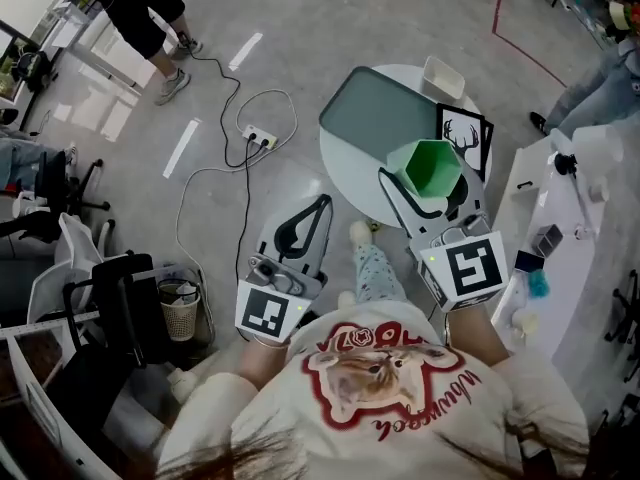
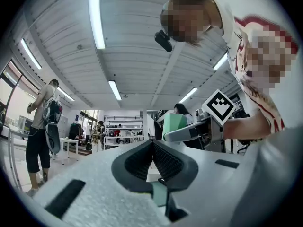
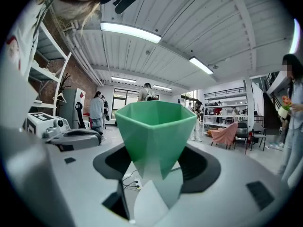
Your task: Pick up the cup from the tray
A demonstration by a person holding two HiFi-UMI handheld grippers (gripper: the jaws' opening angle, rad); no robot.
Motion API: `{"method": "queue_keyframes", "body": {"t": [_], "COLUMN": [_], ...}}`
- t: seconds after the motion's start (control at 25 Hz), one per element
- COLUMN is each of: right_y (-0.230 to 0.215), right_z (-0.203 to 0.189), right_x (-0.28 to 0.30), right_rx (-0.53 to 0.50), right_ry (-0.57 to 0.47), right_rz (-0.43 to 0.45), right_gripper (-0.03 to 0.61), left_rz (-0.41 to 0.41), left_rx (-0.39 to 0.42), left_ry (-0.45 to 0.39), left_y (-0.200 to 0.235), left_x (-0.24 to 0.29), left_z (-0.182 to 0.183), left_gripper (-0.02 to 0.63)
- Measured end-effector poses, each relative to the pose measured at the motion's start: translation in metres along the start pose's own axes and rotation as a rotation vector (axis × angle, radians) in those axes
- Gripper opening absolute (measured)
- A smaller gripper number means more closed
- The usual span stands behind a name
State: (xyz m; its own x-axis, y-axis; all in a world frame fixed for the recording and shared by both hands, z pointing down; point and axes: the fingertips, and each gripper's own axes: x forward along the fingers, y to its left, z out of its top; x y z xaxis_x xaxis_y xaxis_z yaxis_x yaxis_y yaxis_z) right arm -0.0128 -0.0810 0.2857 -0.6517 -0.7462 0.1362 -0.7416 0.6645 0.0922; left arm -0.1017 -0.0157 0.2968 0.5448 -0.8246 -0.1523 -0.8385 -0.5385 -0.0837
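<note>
Your left gripper (image 1: 321, 204) hangs off the table over the floor, its fingers brought tip to tip with nothing between them; the left gripper view (image 2: 152, 150) confirms this, the dark pads (image 2: 137, 162) meeting in a point. Beyond and to the right of those tips lies the tray (image 1: 375, 113) on the round table (image 1: 335, 168), and it looks bare. The cup (image 1: 432, 163) is no longer on it. It sits between the fingers of your right gripper (image 1: 427, 185), mouth turned away from the fingers' roots. I judge the pick-up to be all but done, so the job now is to hold it well. Squeeze evenly and no harder, since the cup tapers and could slide out towards the fingertips. Carry it level, and mind the deer picture (image 1: 463, 133) just beyond the right-hand finger. Only the head view shows the tray and how far the cup stands from it. Only the right gripper view (image 3: 154, 171) shows the grip itself: the cup (image 3: 154, 126) is clamped by its narrow faceted lower part, with the wide rim standing beyond the pads. The left gripper view adds a side look at the cup (image 2: 174, 126) in the other gripper (image 2: 189, 131), which neither of the others gives.
</note>
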Motion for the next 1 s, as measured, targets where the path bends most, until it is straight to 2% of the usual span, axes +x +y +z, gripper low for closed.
{"method": "queue_keyframes", "body": {"t": [0.32,0.56,1.0], "right_y": [0.061,0.076,0.101], "right_z": [0.014,0.015,0.017], "right_x": [-0.087,-0.14,-0.228], "right_rx": [-0.032,-0.028,-0.03], "right_ry": [-0.047,-0.054,-0.09], "right_rz": [-0.062,-0.092,-0.04], "right_gripper": [0.306,0.306,0.307], "left_rz": [-0.056,-0.092,-0.055], "left_rx": [-0.01,-0.007,0.014], "left_ry": [-0.028,-0.054,-0.076], "left_y": [-0.06,-0.104,-0.186], "left_x": [-0.069,-0.093,-0.133], "left_z": [0.027,0.041,0.068], "left_gripper": [0.014,0.014,0.014]}}
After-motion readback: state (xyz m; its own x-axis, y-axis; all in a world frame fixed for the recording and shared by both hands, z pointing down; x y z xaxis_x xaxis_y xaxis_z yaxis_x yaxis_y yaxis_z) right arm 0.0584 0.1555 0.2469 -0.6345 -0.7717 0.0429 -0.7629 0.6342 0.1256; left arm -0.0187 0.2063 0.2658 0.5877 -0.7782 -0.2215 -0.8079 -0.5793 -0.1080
